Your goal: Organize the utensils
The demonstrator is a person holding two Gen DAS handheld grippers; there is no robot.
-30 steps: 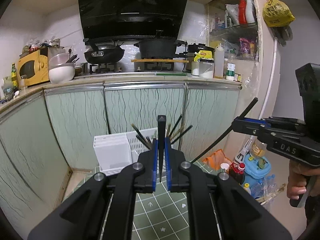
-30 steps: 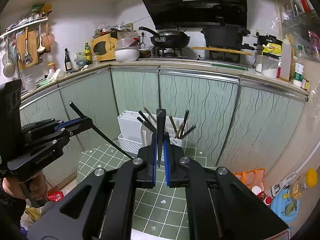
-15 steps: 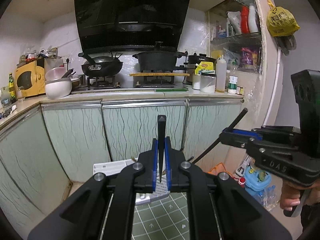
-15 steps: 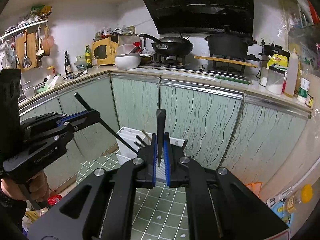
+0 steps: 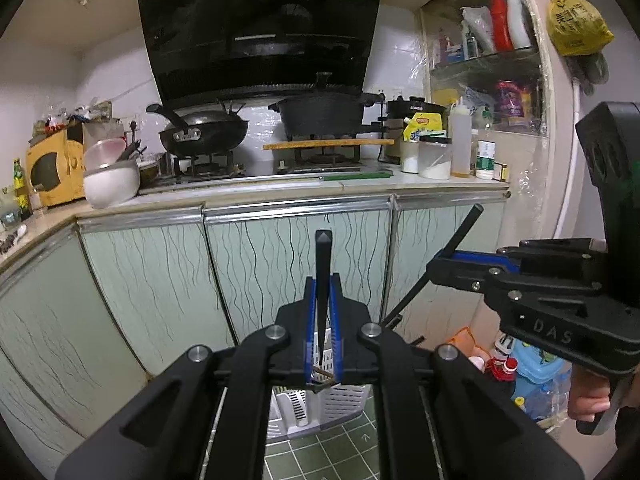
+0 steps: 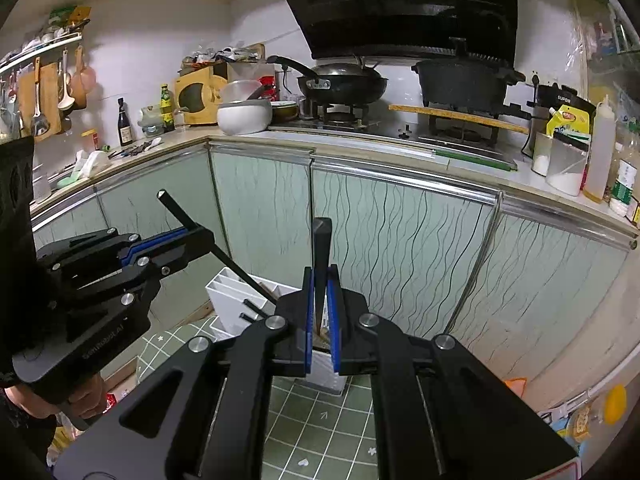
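My left gripper (image 5: 322,332) is shut on a black chopstick (image 5: 322,280) that stands upright between its blue pads. My right gripper (image 6: 322,320) is shut on another black chopstick (image 6: 321,264), also upright. Each gripper shows in the other's view, the right one (image 5: 448,260) with its chopstick (image 5: 460,236) slanting, the left one (image 6: 192,240) with its chopstick (image 6: 188,220) slanting. A white slotted utensil holder (image 6: 236,300) stands on the green checked mat below, largely hidden behind the fingers; it also shows in the left wrist view (image 5: 328,404). Both grippers are held above it.
Green-fronted cabinets (image 6: 400,232) run behind the holder under a counter with a wok (image 5: 204,132), a black pot (image 5: 320,114), a white bowl (image 5: 110,184) and jars. Bottles and a blue toy (image 5: 536,376) lie on the floor at right.
Both grippers have risen with their chopsticks; the holder has dropped low in both views and is now mostly hidden behind the fingers. Both stay shut.
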